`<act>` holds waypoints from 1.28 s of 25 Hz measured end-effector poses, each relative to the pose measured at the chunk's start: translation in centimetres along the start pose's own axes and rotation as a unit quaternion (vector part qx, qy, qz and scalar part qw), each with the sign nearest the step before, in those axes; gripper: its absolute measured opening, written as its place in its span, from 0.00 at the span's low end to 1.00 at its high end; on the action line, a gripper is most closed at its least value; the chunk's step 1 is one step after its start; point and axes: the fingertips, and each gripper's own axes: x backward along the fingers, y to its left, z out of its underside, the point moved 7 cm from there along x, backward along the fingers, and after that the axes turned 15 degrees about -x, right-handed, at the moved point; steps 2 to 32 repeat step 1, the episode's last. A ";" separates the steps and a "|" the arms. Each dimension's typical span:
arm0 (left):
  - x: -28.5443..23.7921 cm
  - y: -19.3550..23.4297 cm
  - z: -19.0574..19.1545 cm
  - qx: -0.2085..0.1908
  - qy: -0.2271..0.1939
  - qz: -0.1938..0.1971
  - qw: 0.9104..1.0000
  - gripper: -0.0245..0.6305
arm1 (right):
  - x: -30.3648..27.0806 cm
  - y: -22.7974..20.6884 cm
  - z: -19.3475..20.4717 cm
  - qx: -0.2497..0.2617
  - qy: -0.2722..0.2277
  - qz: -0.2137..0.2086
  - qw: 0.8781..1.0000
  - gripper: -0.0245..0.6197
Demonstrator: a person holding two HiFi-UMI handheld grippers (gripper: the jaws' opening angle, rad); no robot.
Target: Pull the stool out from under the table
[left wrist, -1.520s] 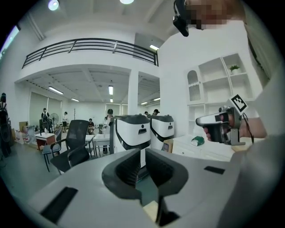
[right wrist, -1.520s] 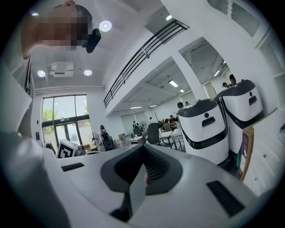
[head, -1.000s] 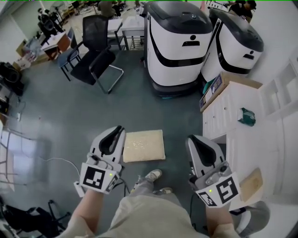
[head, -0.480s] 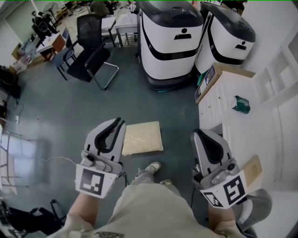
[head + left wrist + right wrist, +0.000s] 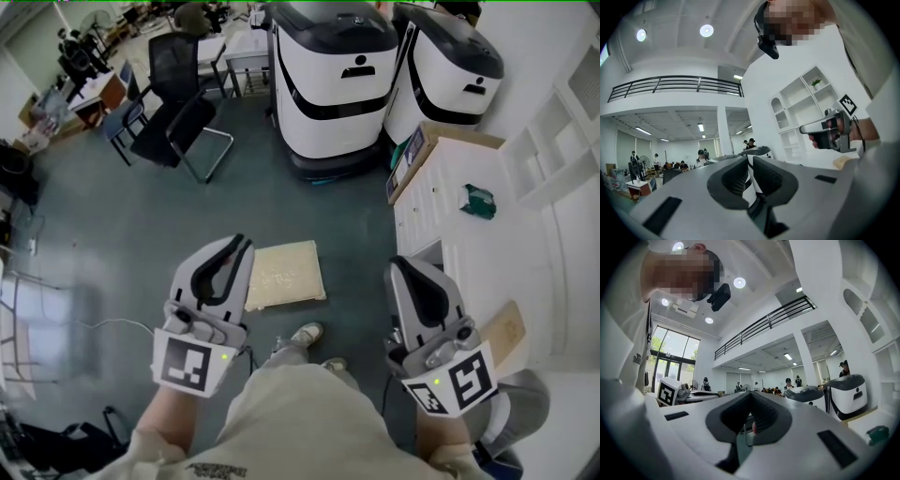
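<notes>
A beige square stool (image 5: 286, 275), seen from above, stands on the grey floor just left of the white table (image 5: 487, 272), out in the open. My left gripper (image 5: 238, 249) hangs at waist height above the floor, a little left of the stool, jaws shut and empty. My right gripper (image 5: 407, 272) is held level with it between the stool and the table's edge, also shut on nothing. In the left gripper view the left gripper (image 5: 749, 169) points across the room; in the right gripper view the right gripper (image 5: 751, 414) does the same, with the jaws closed.
Two large white-and-black robot units (image 5: 330, 75) (image 5: 444, 64) stand ahead. A cardboard box (image 5: 412, 157) leans at the table's far corner, and a green object (image 5: 478, 201) lies on the table. A black office chair (image 5: 178, 103) stands at the far left. The person's shoes (image 5: 307, 334) are near the stool.
The head view has shifted slightly, so the room sits a bit higher and further left in the picture. Both grippers stay shut at about the same place. The stool has not moved.
</notes>
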 end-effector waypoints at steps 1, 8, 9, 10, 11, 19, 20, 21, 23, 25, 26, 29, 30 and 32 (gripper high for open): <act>0.1 0.0 0.0 0.001 0.001 -0.001 1.000 0.11 | 0.0 0.1 0.0 0.000 -0.001 0.000 1.000 0.07; 0.1 0.0 0.0 0.001 0.001 -0.001 1.000 0.11 | 0.0 0.1 0.0 0.000 -0.001 0.000 1.000 0.07; 0.1 0.0 0.0 0.001 0.001 -0.001 1.000 0.11 | 0.0 0.1 0.0 0.000 -0.001 0.000 1.000 0.07; 0.1 0.0 0.0 0.001 0.001 -0.001 1.000 0.11 | 0.0 0.1 0.0 0.000 -0.001 0.000 1.000 0.07; 0.1 0.0 0.0 0.001 0.001 -0.001 1.000 0.11 | 0.0 0.1 0.0 0.000 -0.001 0.000 1.000 0.07; 0.1 0.0 0.0 0.001 0.001 -0.001 1.000 0.11 | 0.0 0.1 0.0 0.000 -0.001 0.000 1.000 0.07; 0.1 0.0 0.0 0.001 0.001 -0.001 1.000 0.11 | 0.0 0.1 0.0 0.000 -0.001 0.000 1.000 0.07; 0.1 0.0 0.0 0.001 0.001 -0.001 1.000 0.11 | 0.0 0.1 0.0 0.000 -0.001 0.000 1.000 0.07; 0.1 0.0 0.0 0.001 0.001 -0.001 1.000 0.11 | 0.0 0.1 0.0 0.000 -0.001 0.000 1.000 0.07; 0.1 0.0 0.0 0.001 0.001 -0.001 1.000 0.11 | 0.0 0.1 0.0 0.000 -0.001 0.000 1.000 0.07; 0.1 0.0 0.0 0.001 0.001 -0.001 1.000 0.11 | 0.0 0.1 0.0 0.000 -0.001 0.000 1.000 0.07; 0.1 0.0 0.0 0.001 0.001 -0.001 1.000 0.11 | 0.0 0.1 0.0 0.000 -0.001 0.000 1.000 0.07; 0.1 0.0 0.0 0.001 0.001 -0.001 1.000 0.11 | 0.0 0.1 0.0 0.000 -0.001 0.000 1.000 0.07; 0.1 0.0 0.0 0.001 0.001 -0.001 1.000 0.11 | 0.0 0.1 0.0 0.000 -0.001 0.000 1.000 0.07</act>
